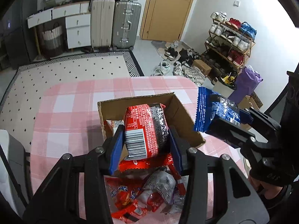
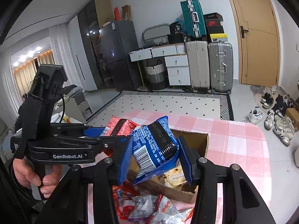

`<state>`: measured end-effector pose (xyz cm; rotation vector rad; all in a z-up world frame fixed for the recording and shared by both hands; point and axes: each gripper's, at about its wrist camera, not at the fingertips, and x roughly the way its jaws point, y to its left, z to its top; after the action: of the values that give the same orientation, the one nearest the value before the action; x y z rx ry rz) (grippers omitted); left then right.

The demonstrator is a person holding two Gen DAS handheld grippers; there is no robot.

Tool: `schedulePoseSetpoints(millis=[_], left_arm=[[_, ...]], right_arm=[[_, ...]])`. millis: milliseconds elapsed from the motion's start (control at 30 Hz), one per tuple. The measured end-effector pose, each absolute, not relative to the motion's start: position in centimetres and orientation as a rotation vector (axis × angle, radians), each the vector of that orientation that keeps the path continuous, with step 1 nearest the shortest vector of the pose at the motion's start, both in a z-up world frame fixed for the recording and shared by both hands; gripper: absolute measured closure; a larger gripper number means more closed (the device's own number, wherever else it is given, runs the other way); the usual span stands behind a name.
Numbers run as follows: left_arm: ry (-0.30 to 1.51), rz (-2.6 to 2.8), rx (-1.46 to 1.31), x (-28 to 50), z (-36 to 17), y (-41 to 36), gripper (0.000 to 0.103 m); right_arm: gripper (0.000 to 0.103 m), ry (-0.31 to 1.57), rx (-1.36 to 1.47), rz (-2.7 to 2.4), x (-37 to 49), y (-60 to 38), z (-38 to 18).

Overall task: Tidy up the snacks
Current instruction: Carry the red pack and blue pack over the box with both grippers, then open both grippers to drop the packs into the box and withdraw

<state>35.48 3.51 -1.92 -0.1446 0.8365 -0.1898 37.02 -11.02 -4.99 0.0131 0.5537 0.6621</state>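
Note:
My left gripper (image 1: 146,140) is shut on a red snack packet (image 1: 145,130) and holds it over the open cardboard box (image 1: 179,110) on the pink checked table. My right gripper (image 2: 157,155) is shut on a blue snack packet (image 2: 155,145), held above the box's near edge (image 2: 203,140); it also shows at the right of the left wrist view (image 1: 214,113). A yellow-white packet (image 2: 173,177) lies inside the box. A pile of loose red and silver snack packets (image 1: 149,196) lies on the table in front of the box, under both grippers.
The pink checked tablecloth (image 1: 74,112) covers the table, with the far edge beyond the box. Past it are a dotted rug (image 1: 74,71), suitcases (image 1: 127,24), white drawers, a door and a shoe rack (image 1: 229,44) with shoes on the floor.

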Motion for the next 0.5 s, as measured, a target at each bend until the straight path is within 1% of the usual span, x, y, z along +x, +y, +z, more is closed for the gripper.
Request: schedulePoseSetpoints(millis=[500], left_arm=[[0.94, -0.215, -0.175, 42.6, -10.1, 3.2, 0.06]], right_arm=[[0.055, 0.659, 0.021, 0.649, 43.3, -9.5, -11.1]])
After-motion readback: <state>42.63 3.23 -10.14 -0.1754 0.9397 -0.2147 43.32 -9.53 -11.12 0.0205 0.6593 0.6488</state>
